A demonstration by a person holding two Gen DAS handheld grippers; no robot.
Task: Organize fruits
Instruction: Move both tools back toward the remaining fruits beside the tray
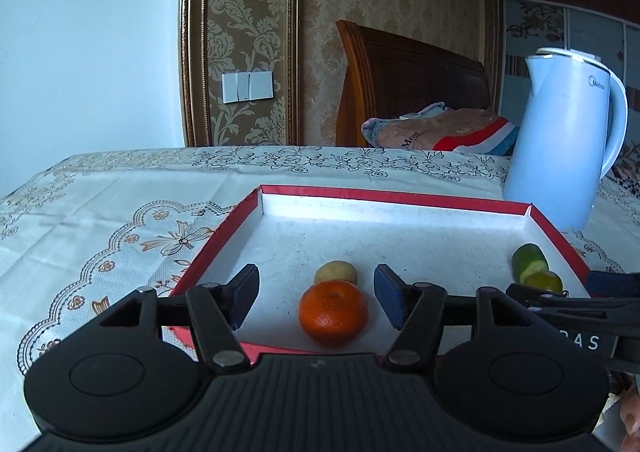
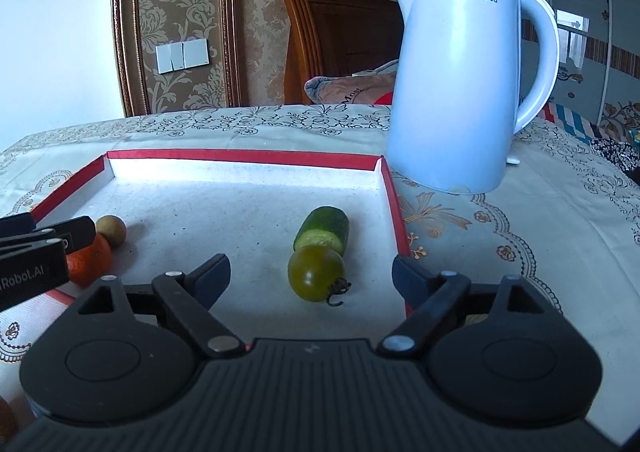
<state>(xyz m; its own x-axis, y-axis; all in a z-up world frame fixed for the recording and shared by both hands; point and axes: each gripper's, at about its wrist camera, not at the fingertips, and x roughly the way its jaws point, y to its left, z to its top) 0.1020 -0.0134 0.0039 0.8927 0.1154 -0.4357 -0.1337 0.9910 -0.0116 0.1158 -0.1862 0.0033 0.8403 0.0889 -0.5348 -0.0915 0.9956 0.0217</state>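
Note:
A shallow red-rimmed tray (image 1: 392, 198) with a white floor lies on the table; it also shows in the right wrist view (image 2: 240, 157). In the left wrist view an orange mandarin (image 1: 333, 311) lies in the tray with a small tan round fruit (image 1: 335, 272) just behind it. My left gripper (image 1: 316, 294) is open, its fingers either side of the mandarin, not touching it. In the right wrist view a green tomato (image 2: 316, 272) with a stem lies against a cut cucumber piece (image 2: 323, 229). My right gripper (image 2: 311, 276) is open around the tomato, apart from it.
A white electric kettle (image 2: 460, 76) stands on the lace tablecloth (image 1: 100, 220) just beyond the tray's far right corner. A wooden headboard (image 1: 400, 80) and folded bedding (image 1: 432, 128) lie behind the table. The left gripper's body (image 2: 36, 256) shows at the left of the right wrist view.

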